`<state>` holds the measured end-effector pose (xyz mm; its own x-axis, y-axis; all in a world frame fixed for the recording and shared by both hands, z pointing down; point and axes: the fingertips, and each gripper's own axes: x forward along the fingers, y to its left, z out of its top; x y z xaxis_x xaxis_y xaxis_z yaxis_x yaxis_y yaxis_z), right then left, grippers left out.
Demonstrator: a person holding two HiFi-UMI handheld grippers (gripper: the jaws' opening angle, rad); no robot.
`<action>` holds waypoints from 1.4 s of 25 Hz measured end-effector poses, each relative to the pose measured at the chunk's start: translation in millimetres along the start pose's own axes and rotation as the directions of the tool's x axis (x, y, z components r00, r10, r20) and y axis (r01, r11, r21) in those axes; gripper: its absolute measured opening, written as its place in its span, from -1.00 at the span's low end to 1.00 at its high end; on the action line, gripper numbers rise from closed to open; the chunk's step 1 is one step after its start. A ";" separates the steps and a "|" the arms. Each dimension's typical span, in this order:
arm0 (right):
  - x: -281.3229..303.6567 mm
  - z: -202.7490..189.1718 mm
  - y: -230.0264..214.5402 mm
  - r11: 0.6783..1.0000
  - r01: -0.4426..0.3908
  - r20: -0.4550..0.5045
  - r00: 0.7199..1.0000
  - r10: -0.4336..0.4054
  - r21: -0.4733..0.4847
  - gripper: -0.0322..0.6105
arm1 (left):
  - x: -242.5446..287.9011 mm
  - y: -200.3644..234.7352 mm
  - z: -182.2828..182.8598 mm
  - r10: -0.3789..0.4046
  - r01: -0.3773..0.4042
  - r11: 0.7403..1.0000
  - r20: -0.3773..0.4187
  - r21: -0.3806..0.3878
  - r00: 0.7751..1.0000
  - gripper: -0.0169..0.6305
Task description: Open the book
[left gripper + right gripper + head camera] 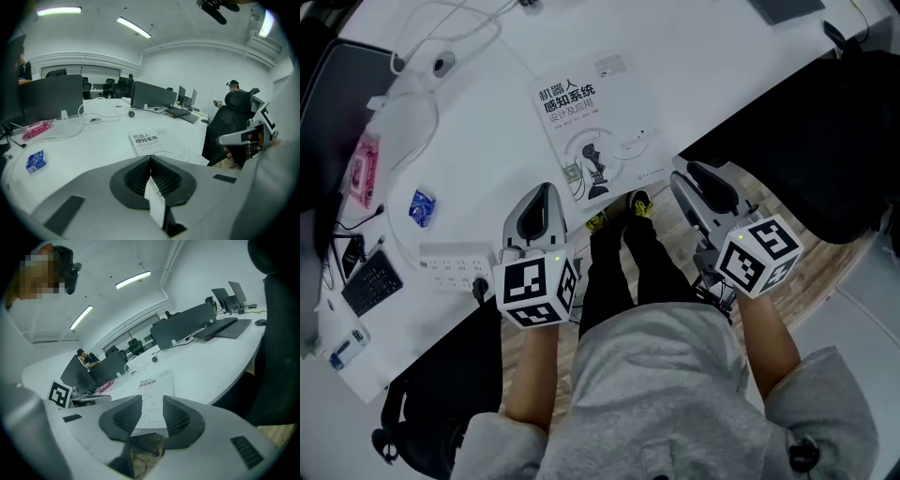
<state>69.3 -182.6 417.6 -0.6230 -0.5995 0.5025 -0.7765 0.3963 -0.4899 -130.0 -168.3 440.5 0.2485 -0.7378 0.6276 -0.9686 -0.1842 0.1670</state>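
Note:
A closed book (598, 127) with a white cover and dark print lies flat near the table's front edge; it also shows ahead in the left gripper view (146, 140) and the right gripper view (153, 389). My left gripper (546, 194) hovers over the table edge just short of the book's near left corner, and its jaws (150, 158) meet at the tips with nothing between them. My right gripper (697, 180) hangs off the table edge, to the right of the book's near corner. Its jaws (152, 403) stand apart and the book shows through the gap, untouched.
On the white table (497, 122) lie a power strip (455, 265), a keyboard (373, 281), a blue packet (421, 207), a pink packet (362, 172) and looped cables (441, 64). A black chair (825, 159) stands at the right. My legs and shoes (628, 211) are below the table edge.

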 end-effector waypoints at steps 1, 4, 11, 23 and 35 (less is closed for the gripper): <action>0.7 -4.0 -3.2 1.000 0.006 -0.005 1.000 -0.006 0.010 -0.50 | 4.5 1.3 -3.6 0.000 0.000 1.000 -0.010 -0.002 1.000 -0.93; 3.6 -15.5 -10.5 1.000 0.017 -0.026 1.000 -0.016 0.024 -0.48 | 18.0 3.1 -13.1 -0.007 0.006 1.000 -0.030 -0.018 1.000 -0.93; 14.5 -44.7 -31.1 0.994 0.026 -0.065 0.998 -0.020 0.104 -0.44 | 42.8 2.5 -36.7 -0.024 0.022 0.999 -0.087 -0.030 0.996 -0.93; 33.6 -65.3 -37.6 0.984 -0.030 -0.059 0.997 0.041 0.174 -0.43 | 56.7 9.1 -50.5 -0.010 0.005 0.999 -0.140 -0.040 0.990 -0.93; 38.5 -58.1 -33.0 0.959 -0.134 -0.015 0.990 0.143 0.250 -0.43 | 58.4 8.6 -51.8 -0.012 0.012 1.000 -0.176 -0.004 0.984 -0.93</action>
<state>65.4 -178.3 494.4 -0.7288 -0.5260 0.4384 -0.6373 0.2870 -0.7152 -123.5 -179.3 518.0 0.2577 -0.6097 0.7496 -0.9656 -0.1903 0.1772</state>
